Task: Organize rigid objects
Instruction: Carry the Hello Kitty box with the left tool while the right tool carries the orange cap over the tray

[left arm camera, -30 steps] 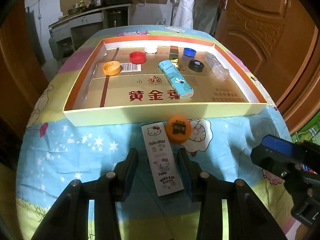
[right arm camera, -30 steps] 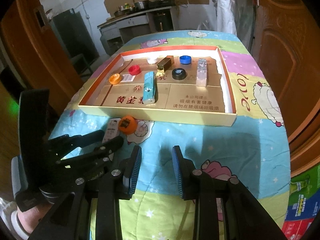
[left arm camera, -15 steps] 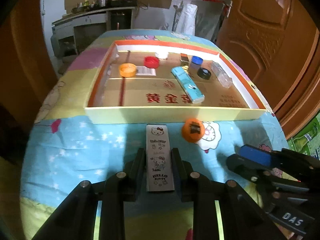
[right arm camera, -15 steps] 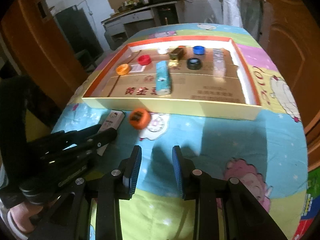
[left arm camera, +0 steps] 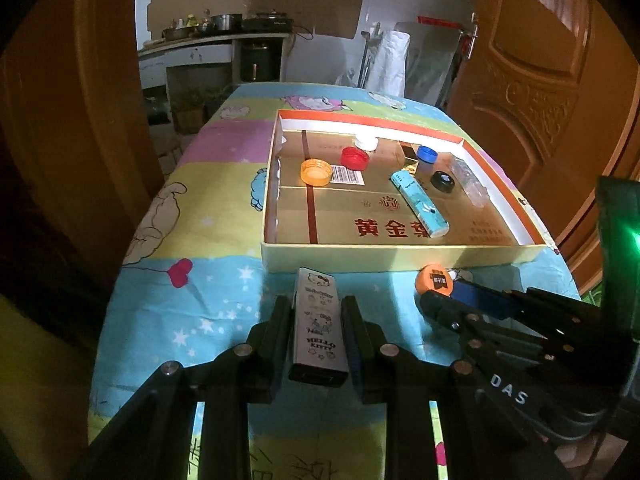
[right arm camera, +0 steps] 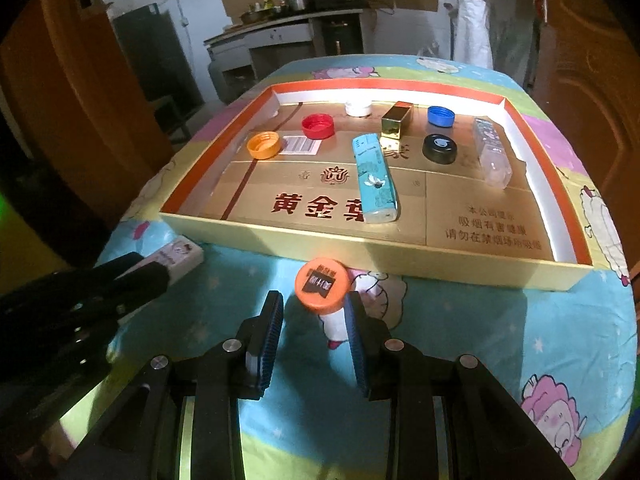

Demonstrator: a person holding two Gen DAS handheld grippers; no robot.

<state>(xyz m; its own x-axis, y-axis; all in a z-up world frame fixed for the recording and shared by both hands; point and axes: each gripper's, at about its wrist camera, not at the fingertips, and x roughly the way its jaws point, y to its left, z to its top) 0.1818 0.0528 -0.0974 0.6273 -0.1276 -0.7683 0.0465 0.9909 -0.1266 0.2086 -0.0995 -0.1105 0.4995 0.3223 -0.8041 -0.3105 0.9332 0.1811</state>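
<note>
A white Hello Kitty box (left arm camera: 318, 320) lies lengthwise between the fingers of my left gripper (left arm camera: 316, 308), which is shut on its sides just short of the tray. The right wrist view shows the same box (right arm camera: 182, 254) poking out of the left gripper at the left edge. An orange cap with a black label (right arm camera: 322, 288) sits on the cloth at the tips of my right gripper (right arm camera: 314, 308), whose jaws stand open and do not touch it. In the left wrist view the cap (left arm camera: 434, 284) lies just ahead of the right gripper (left arm camera: 444, 300).
The shallow gold cardboard tray (right arm camera: 360, 252) holds an orange cap (right arm camera: 263, 145), a red cap (right arm camera: 318, 126), a white cap, a blue cap, a black cap (right arm camera: 440, 149), a gold box, a teal box (right arm camera: 374, 178) and a clear case (right arm camera: 492, 158). The cartoon tablecloth (right arm camera: 500, 328) drops away at both sides.
My left gripper's fingers have closed in on the Hello Kitty box. My right gripper has moved left and lower, so the orange cap now sits at its fingertips.
</note>
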